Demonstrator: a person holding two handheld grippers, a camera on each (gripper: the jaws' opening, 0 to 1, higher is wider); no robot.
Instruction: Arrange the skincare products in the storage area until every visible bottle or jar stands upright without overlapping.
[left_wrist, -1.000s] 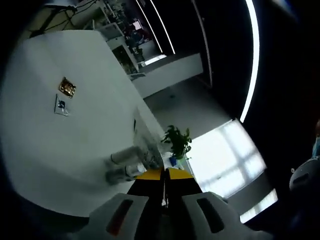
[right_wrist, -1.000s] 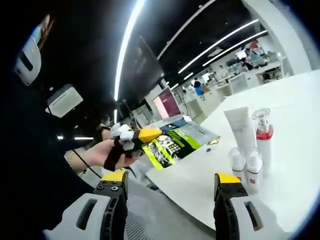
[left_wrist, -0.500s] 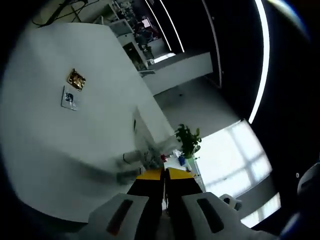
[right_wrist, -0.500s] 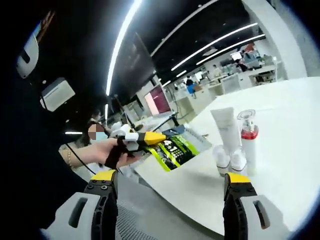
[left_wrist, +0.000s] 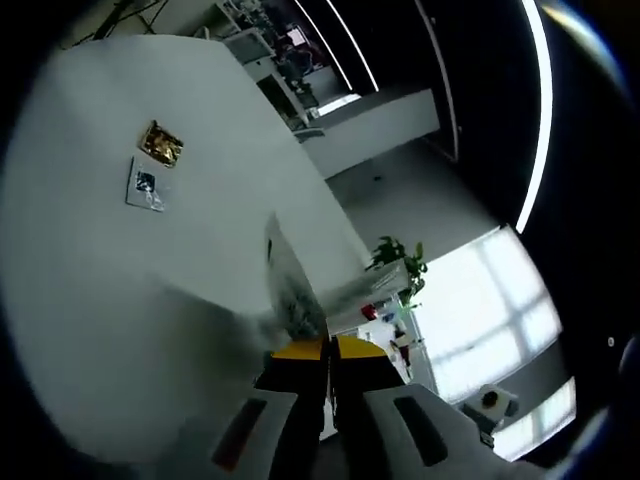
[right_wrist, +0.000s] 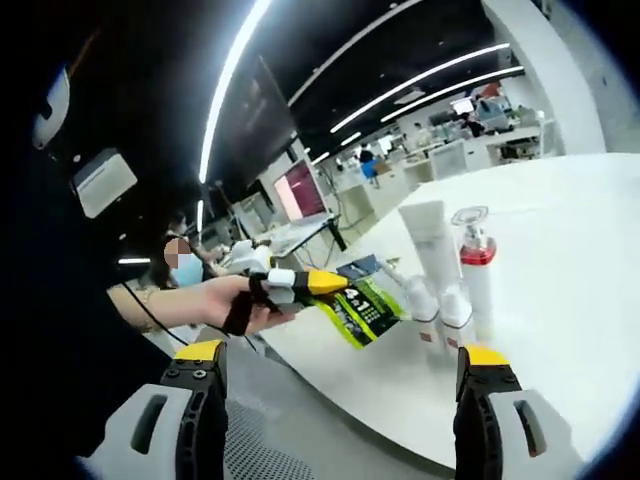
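Approaching the table (right_wrist: 560, 300): my left tool (right_wrist: 325, 283) is closed, my right tool (right_wrist: 340, 375) open; next, reach the bottles (right_wrist: 445, 280) at 1 o'clock.

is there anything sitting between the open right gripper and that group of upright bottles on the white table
Nothing visible blocks it. From the right gripper, jaws wide apart, only bare white table lies before the bottles. The left gripper and green packet sit off to their left.
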